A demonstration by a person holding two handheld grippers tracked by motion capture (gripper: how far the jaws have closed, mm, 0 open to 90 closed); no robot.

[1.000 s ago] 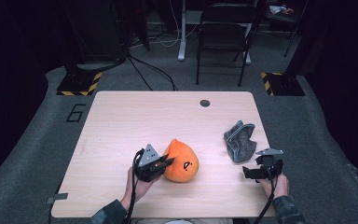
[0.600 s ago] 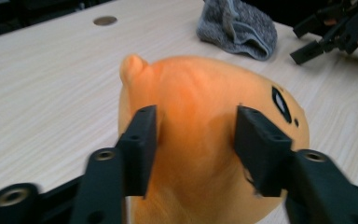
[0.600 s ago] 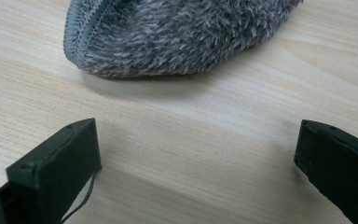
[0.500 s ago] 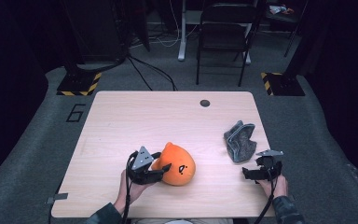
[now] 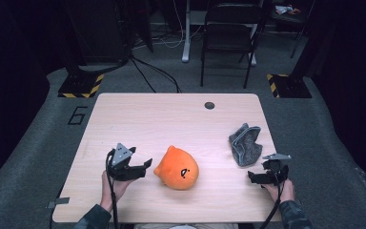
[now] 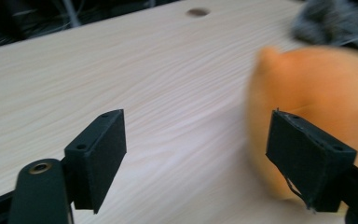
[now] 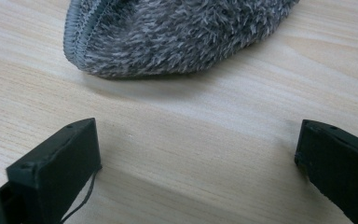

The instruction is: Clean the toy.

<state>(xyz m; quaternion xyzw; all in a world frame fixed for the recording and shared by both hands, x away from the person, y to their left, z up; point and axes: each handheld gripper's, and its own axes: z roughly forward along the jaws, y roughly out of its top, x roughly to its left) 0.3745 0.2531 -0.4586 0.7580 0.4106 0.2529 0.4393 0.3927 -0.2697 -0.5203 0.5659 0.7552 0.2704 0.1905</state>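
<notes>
An orange plush toy [image 5: 177,168] with a small face lies on the wooden table [image 5: 171,119], near its front middle. My left gripper [image 5: 145,166] sits just left of the plush and apart from it, pointing at it. Its jaws have just been opening and nothing is between them. In the left gripper view the blurred plush [image 6: 317,79] lies behind the right jaw of the left gripper [image 6: 196,126]. A grey fuzzy pouch [image 5: 245,144] lies at the right. My right gripper [image 5: 252,178] stands open in front of it, and the pouch [image 7: 182,32] lies just beyond the fingertips of the right gripper [image 7: 199,130].
A round cable hole [image 5: 209,105] sits near the table's far edge. Bare wood runs across the far half and the left side. Beyond the table stand a black chair [image 5: 228,33] and yellow-black striped floor blocks [image 5: 81,86] on grey carpet.
My left gripper was shut against the plush's left side. It has let go, opened and drawn back to the left. The plush stays in about the same spot. The right gripper has not moved.
</notes>
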